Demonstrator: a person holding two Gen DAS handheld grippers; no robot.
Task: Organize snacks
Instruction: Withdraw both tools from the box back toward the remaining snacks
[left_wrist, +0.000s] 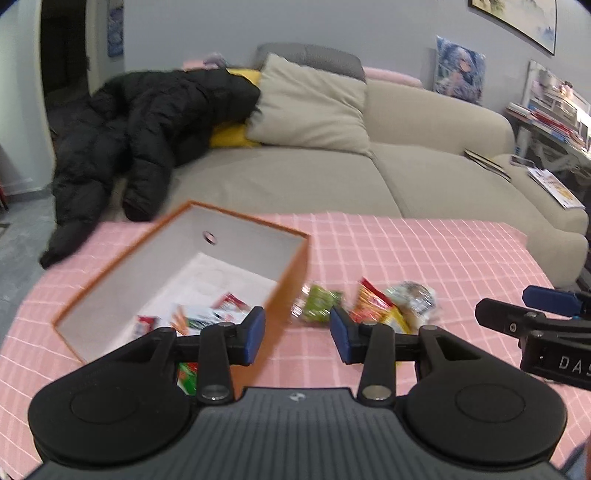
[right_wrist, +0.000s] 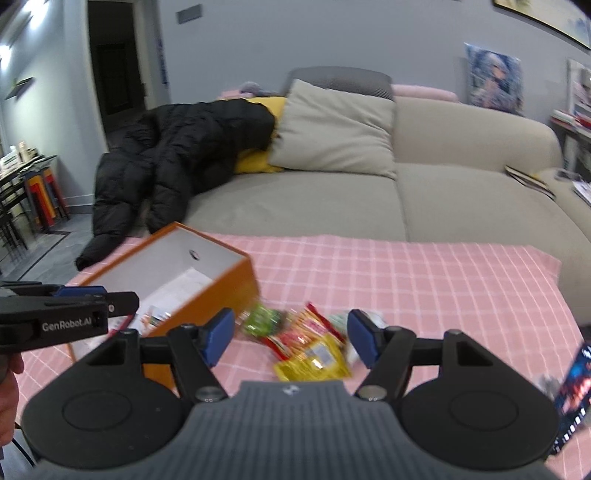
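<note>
An orange box (left_wrist: 291, 280) with a white inside sits on the left of the pink checked tablecloth (left_wrist: 424, 251), holding several snack packets (left_wrist: 207, 317). Loose snacks lie to its right: a green packet (left_wrist: 319, 302), a red and yellow packet (left_wrist: 373, 308) and a silvery one (left_wrist: 415, 295). My left gripper (left_wrist: 297, 334) hangs open above the box's near right corner with nothing between its pads. In the right wrist view the box (right_wrist: 236, 280), green packet (right_wrist: 264, 317) and red and yellow packets (right_wrist: 314, 347) show again. My right gripper (right_wrist: 291, 338) stands open over the loose pile, holding nothing.
A beige sofa (left_wrist: 295, 177) stands behind the table with a black puffer jacket (left_wrist: 147, 122), a cushion (left_wrist: 310, 103) and a yellow pillow. A dark packet (right_wrist: 574, 395) shows at the right edge of the right wrist view. A hand (right_wrist: 7, 391) shows at its left edge.
</note>
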